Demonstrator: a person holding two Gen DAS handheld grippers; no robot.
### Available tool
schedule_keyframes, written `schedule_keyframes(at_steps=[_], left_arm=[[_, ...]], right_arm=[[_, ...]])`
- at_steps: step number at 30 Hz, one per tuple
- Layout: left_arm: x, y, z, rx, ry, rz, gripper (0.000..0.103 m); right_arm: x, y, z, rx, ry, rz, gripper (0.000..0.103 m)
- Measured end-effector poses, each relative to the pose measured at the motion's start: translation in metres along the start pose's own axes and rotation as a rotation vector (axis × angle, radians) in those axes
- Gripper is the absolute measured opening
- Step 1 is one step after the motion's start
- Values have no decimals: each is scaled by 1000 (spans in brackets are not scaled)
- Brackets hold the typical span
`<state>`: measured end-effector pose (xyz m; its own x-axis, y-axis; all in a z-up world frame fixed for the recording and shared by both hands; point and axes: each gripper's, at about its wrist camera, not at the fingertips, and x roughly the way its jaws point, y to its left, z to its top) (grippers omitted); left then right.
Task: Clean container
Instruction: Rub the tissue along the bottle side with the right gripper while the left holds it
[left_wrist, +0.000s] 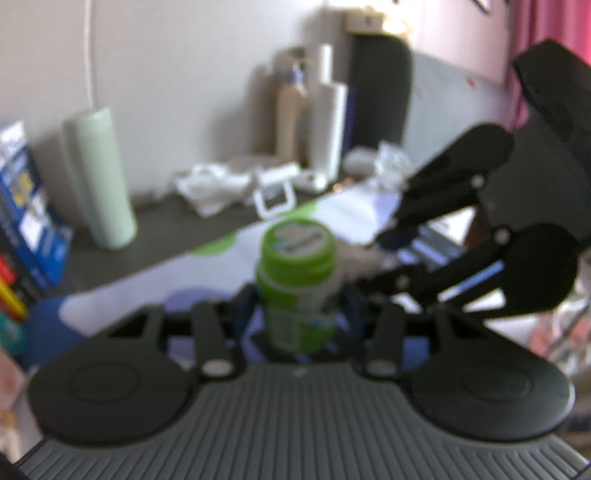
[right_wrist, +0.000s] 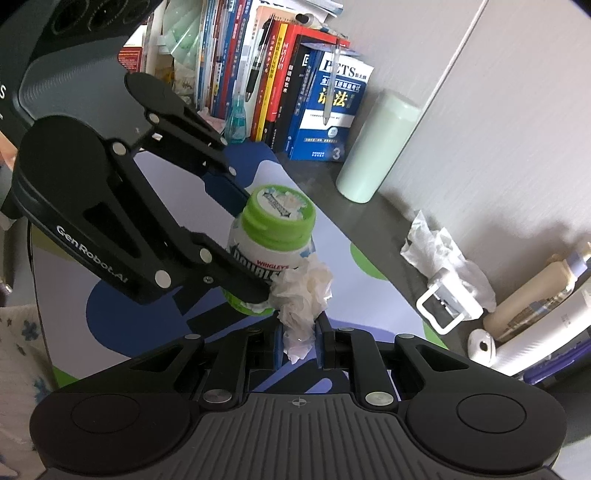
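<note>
A white gum bottle (right_wrist: 271, 243) with a green lid (right_wrist: 280, 212) is held above a patterned mat, and my left gripper (right_wrist: 251, 251) is shut on its lower body from the upper left. In the blurred left wrist view the bottle (left_wrist: 295, 288) stands upright between the fingertips of the left gripper (left_wrist: 299, 314). My right gripper (right_wrist: 300, 343) is shut on a crumpled white tissue (right_wrist: 303, 291), which presses against the bottle's side near its base. From the left wrist view the right gripper (left_wrist: 388, 247) reaches in from the right with the tissue (left_wrist: 356, 258) at the bottle.
A mat (right_wrist: 351, 236) with blue and green shapes covers the dark desk. A mint tumbler (right_wrist: 376, 147) and a row of books (right_wrist: 295, 92) stand behind. Used tissue (right_wrist: 443, 251), a white frame (right_wrist: 447, 306) and a beige bottle (right_wrist: 528, 299) lie to the right.
</note>
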<state>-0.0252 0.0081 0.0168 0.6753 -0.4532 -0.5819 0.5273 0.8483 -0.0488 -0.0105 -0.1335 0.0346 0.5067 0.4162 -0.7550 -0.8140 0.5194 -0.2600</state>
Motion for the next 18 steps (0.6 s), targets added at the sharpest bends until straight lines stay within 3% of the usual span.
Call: schedule_keyframes(at_steps=[18], left_arm=[[2, -4, -1, 10, 10, -4, 48]], right_arm=[[-17, -7, 8, 6, -51, -11, 16]])
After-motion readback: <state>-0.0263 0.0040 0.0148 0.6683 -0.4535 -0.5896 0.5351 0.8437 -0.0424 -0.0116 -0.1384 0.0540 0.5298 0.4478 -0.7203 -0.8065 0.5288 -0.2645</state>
